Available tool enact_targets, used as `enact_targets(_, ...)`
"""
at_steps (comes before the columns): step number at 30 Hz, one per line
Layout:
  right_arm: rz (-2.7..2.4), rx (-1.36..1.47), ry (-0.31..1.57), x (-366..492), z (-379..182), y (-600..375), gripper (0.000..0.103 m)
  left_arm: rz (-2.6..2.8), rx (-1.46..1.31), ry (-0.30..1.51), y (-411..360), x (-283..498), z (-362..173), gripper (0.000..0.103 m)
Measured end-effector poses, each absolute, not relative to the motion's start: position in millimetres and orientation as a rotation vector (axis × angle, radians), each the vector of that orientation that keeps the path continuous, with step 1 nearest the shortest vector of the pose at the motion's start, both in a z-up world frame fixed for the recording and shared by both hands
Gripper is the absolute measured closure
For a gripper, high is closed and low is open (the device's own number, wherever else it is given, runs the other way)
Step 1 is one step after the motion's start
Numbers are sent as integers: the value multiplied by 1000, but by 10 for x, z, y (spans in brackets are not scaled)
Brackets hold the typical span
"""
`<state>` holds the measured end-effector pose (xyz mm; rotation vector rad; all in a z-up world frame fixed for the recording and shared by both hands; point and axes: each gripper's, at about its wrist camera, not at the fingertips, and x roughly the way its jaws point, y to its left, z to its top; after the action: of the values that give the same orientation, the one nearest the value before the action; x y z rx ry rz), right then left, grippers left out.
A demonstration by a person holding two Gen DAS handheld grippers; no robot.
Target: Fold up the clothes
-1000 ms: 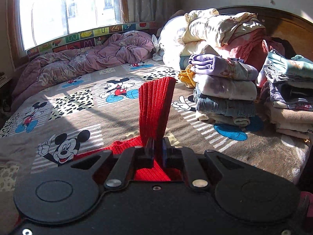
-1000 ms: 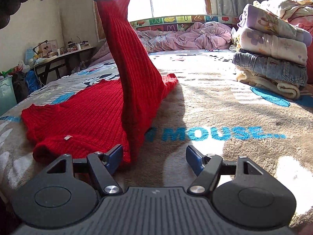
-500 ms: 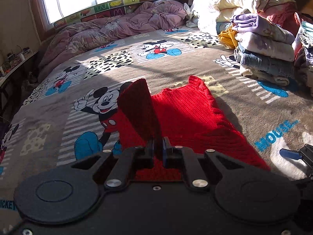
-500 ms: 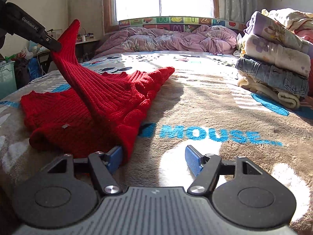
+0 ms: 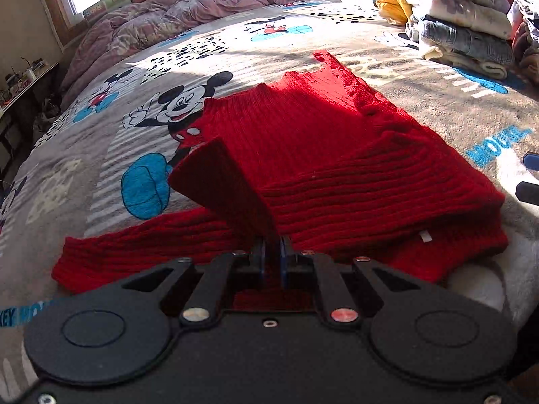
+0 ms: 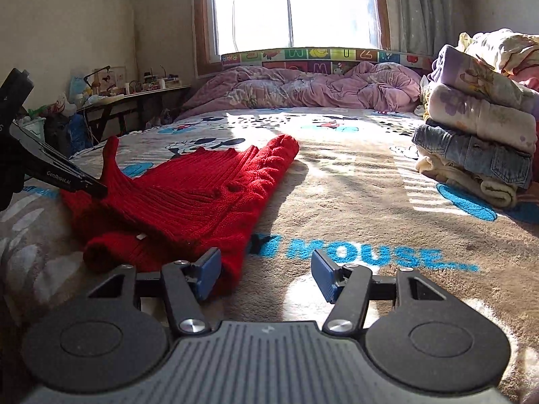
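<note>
From the left wrist camera, the left gripper has its jaws pinched tight on a sleeve cuff of the red knit sweater, which stands up dark and shaded just ahead of the pads. The rest of the sweater lies spread on the cartoon-mouse bedspread, one sleeve folded across the body, the other stretched flat to the left. A stack of folded clothes sits well apart at the upper right, and a rumpled purple duvet lies under the window. From the right wrist camera, the right gripper hovers low over the bedspread with its jaws about half apart and closing; the left blue pad is just beside the sweater's near edge, while the right pad stands over bare blanket, so nothing is gripped. The left gripper shows at the left edge, clamped on the raised cuff. The folded stack stands at the right, and a cluttered desk lines the wall.
</note>
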<state>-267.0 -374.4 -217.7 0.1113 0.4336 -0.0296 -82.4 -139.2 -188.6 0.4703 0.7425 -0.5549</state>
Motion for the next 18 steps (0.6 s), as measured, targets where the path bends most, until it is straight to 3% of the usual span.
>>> enact_targets(4,4,72,406,-2433,-2151,-3607,51,-590,450,841,-1329,-748,-1916,95)
enact_targets(5,16,58,400,-2362,-2151,-3569,52,-596,444,871,-1310,-720,-1903,87)
enact_targets(6,28,43,394,-2289,-2151,-3531,52,-583,443,891,-1287,-698,-1866,68)
enact_targets(8,43,9,397,-2130,-2161,-3464,52,-566,439,906,-1225,-677,-1729,53)
enact_targets(14,75,16,408,-1865,-2153,-3521,53,-498,441,760,-1220,-612,-1145,53)
enact_targets(18,107,21,405,-1775,-2121,-3573,53,-628,369,707,-1614,-355,-993,53)
